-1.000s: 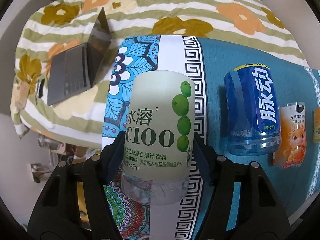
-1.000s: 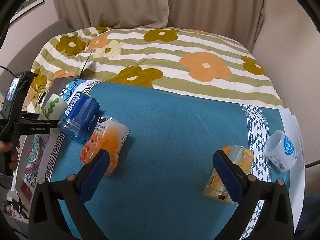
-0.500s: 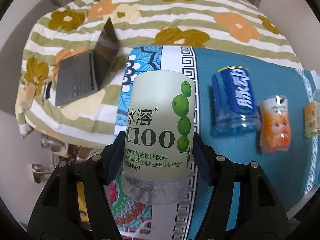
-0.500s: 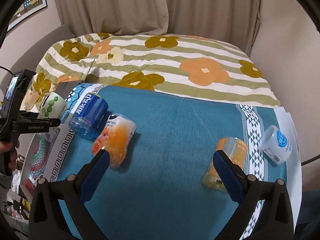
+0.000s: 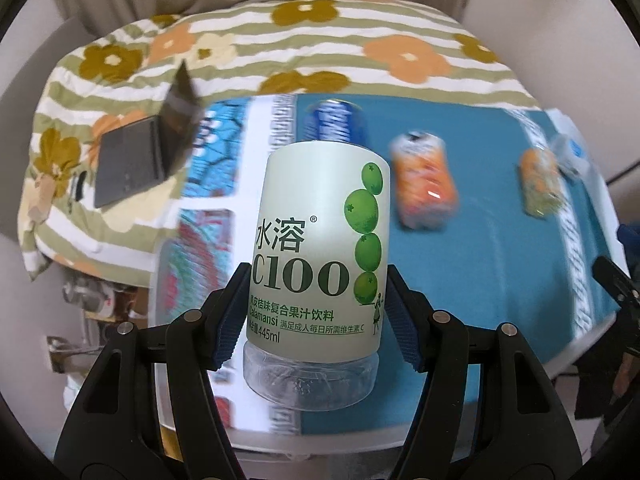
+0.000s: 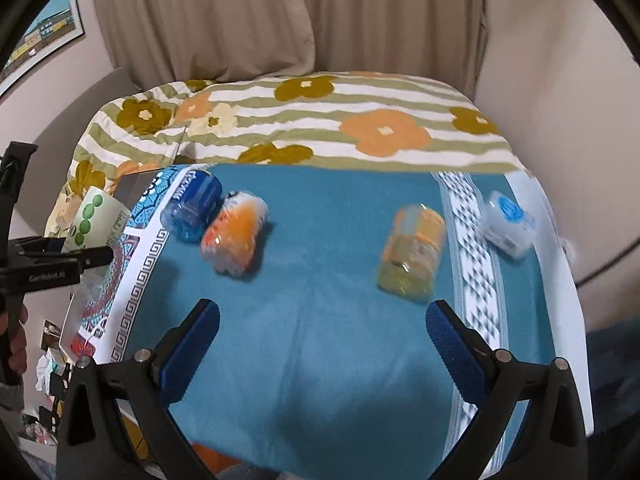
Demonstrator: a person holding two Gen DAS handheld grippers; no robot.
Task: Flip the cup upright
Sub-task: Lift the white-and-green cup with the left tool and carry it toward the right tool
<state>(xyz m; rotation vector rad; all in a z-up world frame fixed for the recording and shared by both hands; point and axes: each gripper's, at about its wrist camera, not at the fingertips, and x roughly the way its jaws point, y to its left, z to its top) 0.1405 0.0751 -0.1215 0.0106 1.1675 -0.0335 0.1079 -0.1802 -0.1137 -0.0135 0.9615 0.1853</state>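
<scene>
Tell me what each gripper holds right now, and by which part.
The left gripper clamps the green cup by the lower sides of its label, one pad on each side. The right gripper is open and holds nothing.

- Our left wrist view looks from beyond the table's (image 5: 500, 248) left edge, rightward and down across it, very near the green-labelled cup (image 5: 316, 256).
- Our right wrist view looks from above the near edge toward the bed (image 6: 304, 120).
- Both share the teal tabletop and its lying cups.
</scene>
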